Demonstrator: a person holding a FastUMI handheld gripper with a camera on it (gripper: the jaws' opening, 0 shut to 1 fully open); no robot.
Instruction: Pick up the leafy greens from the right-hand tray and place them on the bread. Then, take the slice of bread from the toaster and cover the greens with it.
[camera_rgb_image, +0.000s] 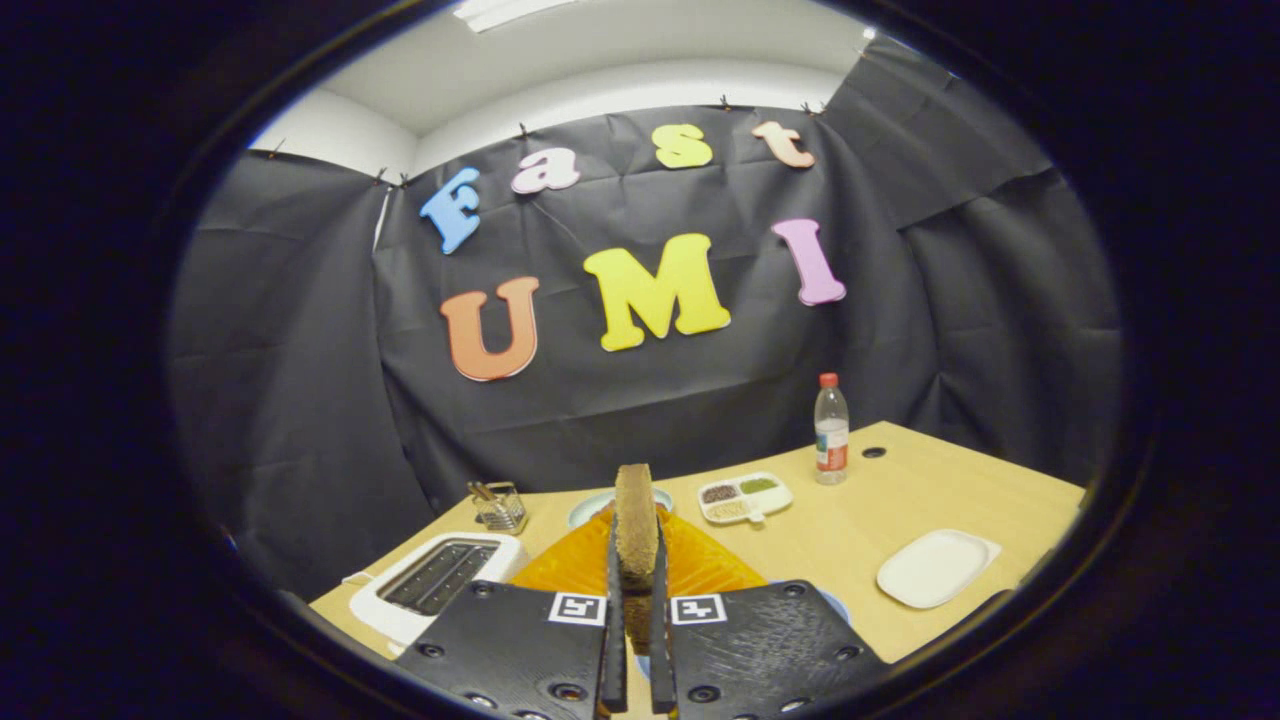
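You have the slice of bread (635, 525) pinched edge-on between the two fingers of the gripper (636, 640), standing upright and lifted clear of the toaster (437, 582), whose slots sit open and dark just to the left of the fingers; both fingers press on the slice's flat faces, so the grip looks firm for now.

What can go wrong from here: the slice is held low, near its bottom edge, with most of it standing free above the fingers; tip the gripper too fast to lay it flat and the bread may pivot or slip out sideways. Squeeze harder to stop that and you may crush or tear the crumb.

The orange mat (690, 565) lies just beyond the fingers, but the slice and the gripper body hide the spot where the lower bread and greens should be; I think they sit under that blind patch, though I cannot tell; you risk coming down off-centre and pushing the greens off.

The white tray (937, 567) to the right is bare; the divided dish (745, 497), the wire holder (499, 507) and the bottle (830, 430) stand well beyond, away from your path.

As for writing: the bottle carries a red-banded label too small to read; the two square coded markers (578, 607) on the gripper hold a pattern, no words.
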